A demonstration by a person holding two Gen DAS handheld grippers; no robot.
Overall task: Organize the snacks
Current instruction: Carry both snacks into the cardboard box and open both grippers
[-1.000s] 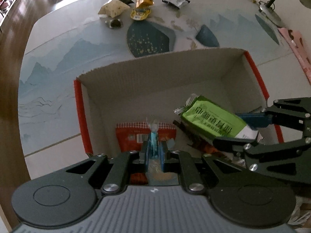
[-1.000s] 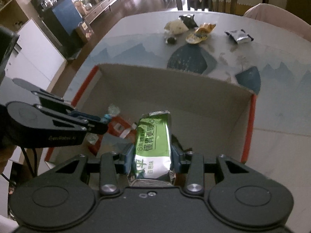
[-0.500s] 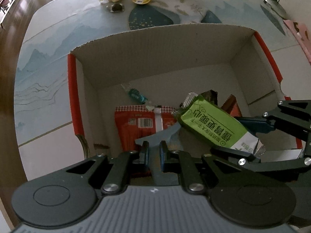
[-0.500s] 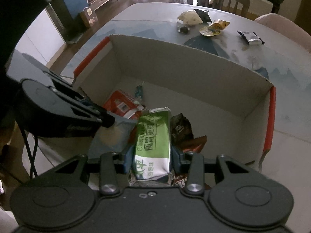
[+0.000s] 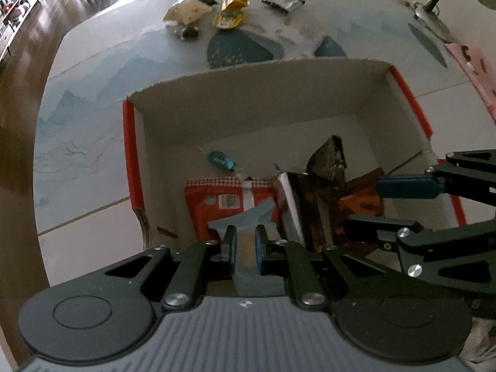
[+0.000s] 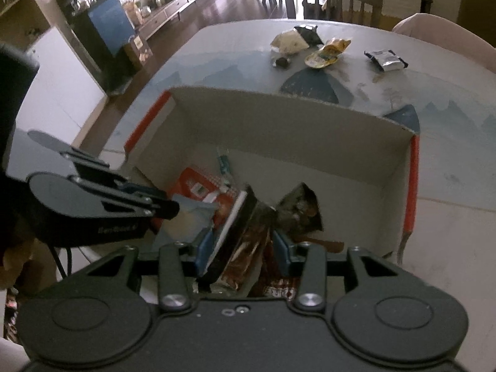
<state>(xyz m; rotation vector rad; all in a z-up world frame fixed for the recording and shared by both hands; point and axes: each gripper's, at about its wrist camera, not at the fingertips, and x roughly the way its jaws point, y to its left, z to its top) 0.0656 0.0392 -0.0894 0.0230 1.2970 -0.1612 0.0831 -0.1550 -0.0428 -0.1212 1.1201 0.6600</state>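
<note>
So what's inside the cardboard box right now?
Inside the cardboard box: a red packet, a small teal candy, dark brown wrappers and a grey-blue packet in the left tool. Whatever lies beneath the pile is covered.

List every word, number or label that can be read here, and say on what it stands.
"GenRobot.ai", faint: side of the left gripper.
Red packet: white label with barcode, too blurred to read.
Brown packet: red lettering, too blurred.
Silver packet on the table: print too small.
</note>
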